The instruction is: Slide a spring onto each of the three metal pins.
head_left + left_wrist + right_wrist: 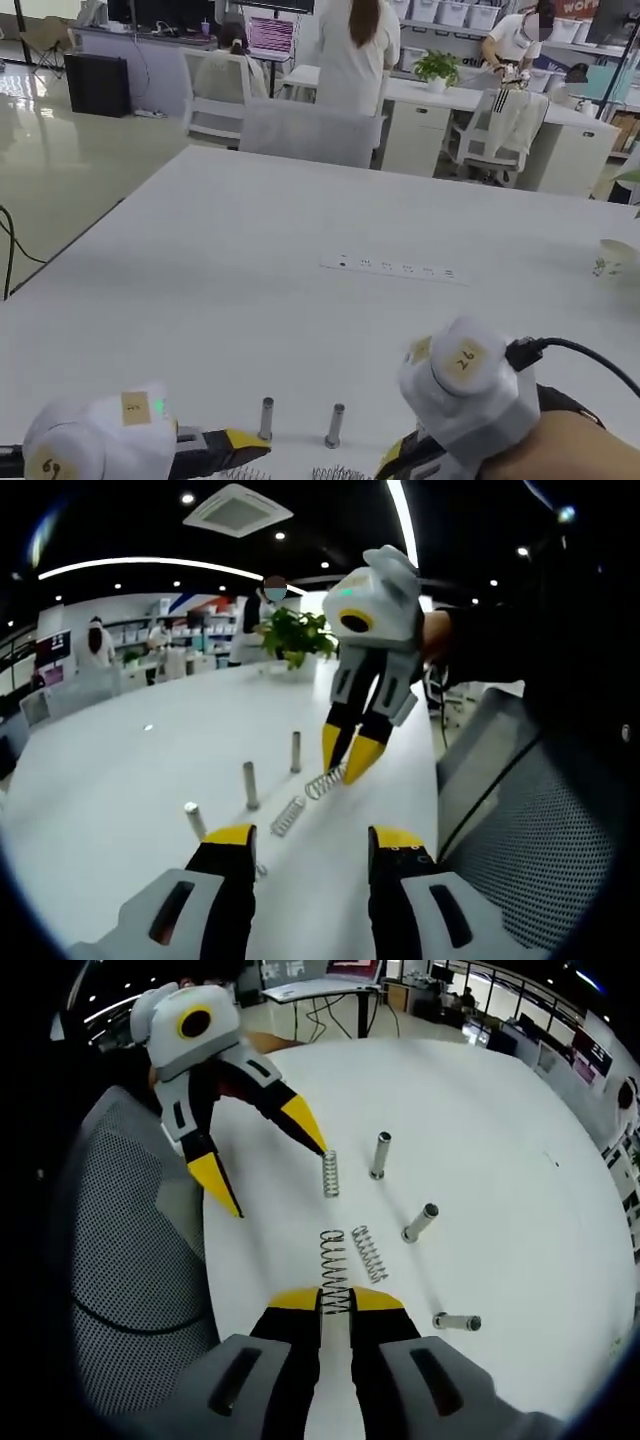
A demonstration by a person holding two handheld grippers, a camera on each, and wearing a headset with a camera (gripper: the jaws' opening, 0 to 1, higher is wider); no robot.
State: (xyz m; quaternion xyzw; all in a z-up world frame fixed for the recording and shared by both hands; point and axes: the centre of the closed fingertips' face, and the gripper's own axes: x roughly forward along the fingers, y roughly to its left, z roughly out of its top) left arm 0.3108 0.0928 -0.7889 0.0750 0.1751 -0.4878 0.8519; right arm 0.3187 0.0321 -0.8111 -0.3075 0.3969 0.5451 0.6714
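Right tongs (336,1305): bottom centre of the right gripper view, clamped together on the near end of the gripped spring (335,1260), which points up the frame across the table (250,250).
Left tongs (265,1155): upper left of the right gripper view, jaws wide apart with nothing between them.
Loose springs: the second spring (369,1253) lies just right of the gripped spring. The third spring (330,1173) sits higher, just beside one yellow tip of the left tongs.
Pins: the upper pin (380,1155), middle pin (420,1222) and lower pin (457,1321) run down the right of centre, all bare and apart from one another. The upper pin is near the third spring.
Edge: the table's near edge runs down the left of the right gripper view. A mesh chair back (130,1240) sits close against it, beside both tongs.
Open room: bare white top stretches beyond the pins, up to a power strip (395,268) at mid-frame of the head view.
Around: a cup (612,257) stands at the right border, well apart from the pins.
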